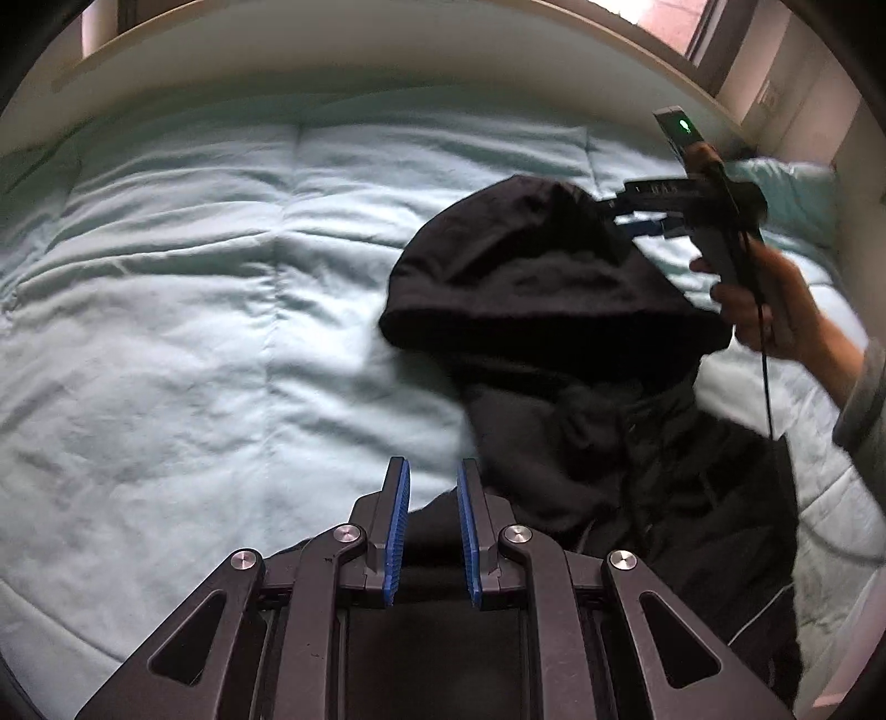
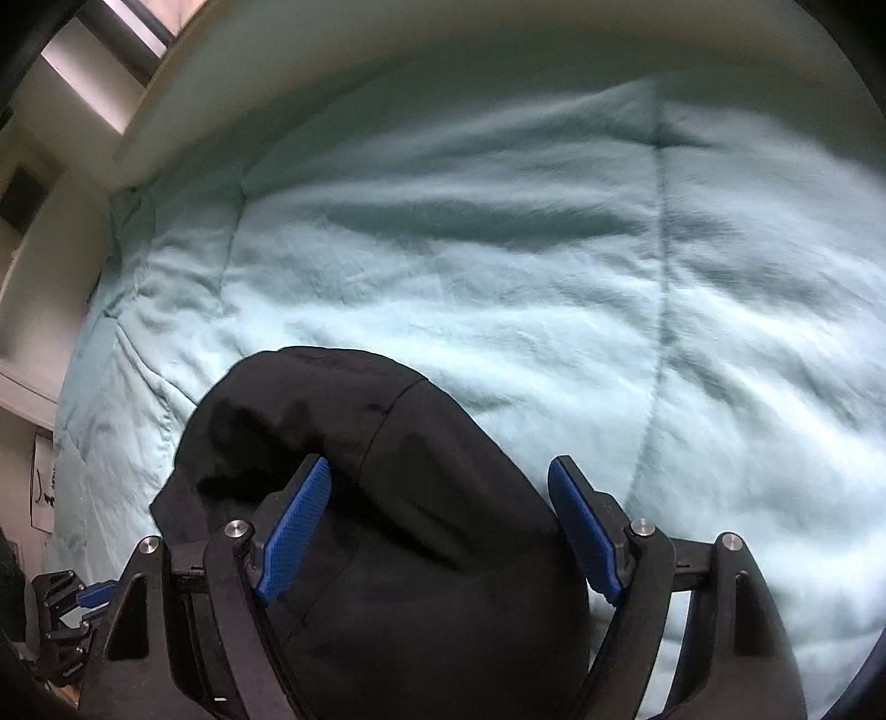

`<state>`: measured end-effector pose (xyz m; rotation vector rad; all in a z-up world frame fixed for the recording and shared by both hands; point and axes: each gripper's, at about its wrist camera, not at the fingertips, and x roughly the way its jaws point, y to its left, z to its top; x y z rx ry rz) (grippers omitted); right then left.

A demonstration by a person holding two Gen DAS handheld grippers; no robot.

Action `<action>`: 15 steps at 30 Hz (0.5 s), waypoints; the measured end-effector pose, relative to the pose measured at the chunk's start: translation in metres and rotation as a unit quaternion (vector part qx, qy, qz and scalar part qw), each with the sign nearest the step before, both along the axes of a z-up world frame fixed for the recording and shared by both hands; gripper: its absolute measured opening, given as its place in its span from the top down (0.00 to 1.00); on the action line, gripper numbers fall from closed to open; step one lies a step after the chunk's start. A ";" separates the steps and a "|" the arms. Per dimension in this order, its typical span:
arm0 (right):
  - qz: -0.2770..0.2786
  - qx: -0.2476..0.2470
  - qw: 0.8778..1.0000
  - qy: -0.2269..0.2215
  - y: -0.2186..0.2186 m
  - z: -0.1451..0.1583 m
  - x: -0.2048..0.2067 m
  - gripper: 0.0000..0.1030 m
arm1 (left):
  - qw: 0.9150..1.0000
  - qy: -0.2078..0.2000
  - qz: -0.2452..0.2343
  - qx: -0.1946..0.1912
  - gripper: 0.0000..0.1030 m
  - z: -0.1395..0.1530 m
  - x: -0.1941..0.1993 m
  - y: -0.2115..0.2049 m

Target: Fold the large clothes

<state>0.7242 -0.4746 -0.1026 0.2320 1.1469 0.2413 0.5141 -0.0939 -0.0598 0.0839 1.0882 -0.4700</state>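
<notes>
The left gripper (image 1: 433,476) has its 2 blue-padded fingers (image 1: 397,520) a narrow gap apart, clamping nothing; the black hoodie (image 1: 559,354) lies just beyond and to their right on the pale blue comforter (image 1: 183,288). The right gripper (image 2: 440,471) hangs with fingers spread wide, the hood (image 2: 343,421) bulging up between them, its left pad (image 2: 293,526) against the cloth. Farther off, the headboard (image 1: 332,55).

Pale aqua quilt (image 1: 194,266) covers bed against white wall (image 1: 277,50); daylit window (image 1: 670,22) above
</notes>
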 end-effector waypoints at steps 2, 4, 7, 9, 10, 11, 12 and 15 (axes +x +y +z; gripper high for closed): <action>-0.001 0.011 1.000 0.018 0.003 -0.012 0.007 0.20 | 1.000 -0.005 -0.006 0.021 0.83 0.002 0.000 -0.007; 0.007 0.002 1.000 0.025 0.012 -0.021 0.009 0.19 | 0.999 -0.016 -0.011 0.046 0.83 0.004 -0.002 -0.020; 0.039 -0.025 0.999 0.003 0.033 -0.016 -0.003 0.38 | 0.997 -0.035 -0.022 0.064 0.83 0.007 -0.012 -0.028; 0.055 -0.064 0.996 -0.015 0.047 -0.010 -0.014 0.48 | 0.997 -0.036 -0.026 0.061 0.83 0.008 -0.016 -0.031; 0.060 -0.073 0.995 -0.023 0.050 -0.006 -0.019 0.57 | 0.997 -0.033 -0.027 0.060 0.83 0.009 -0.018 -0.032; 0.063 -0.081 0.994 -0.031 0.053 -0.001 -0.025 0.62 | 0.997 -0.036 -0.026 0.061 0.83 0.012 -0.020 -0.033; 0.066 -0.089 0.993 -0.040 0.056 0.006 -0.034 0.65 | 0.997 -0.040 -0.023 0.062 0.83 0.015 -0.020 -0.033; 0.074 -0.096 0.990 -0.072 0.065 0.032 -0.065 0.80 | 0.997 -0.051 -0.018 0.053 0.83 0.029 -0.025 -0.028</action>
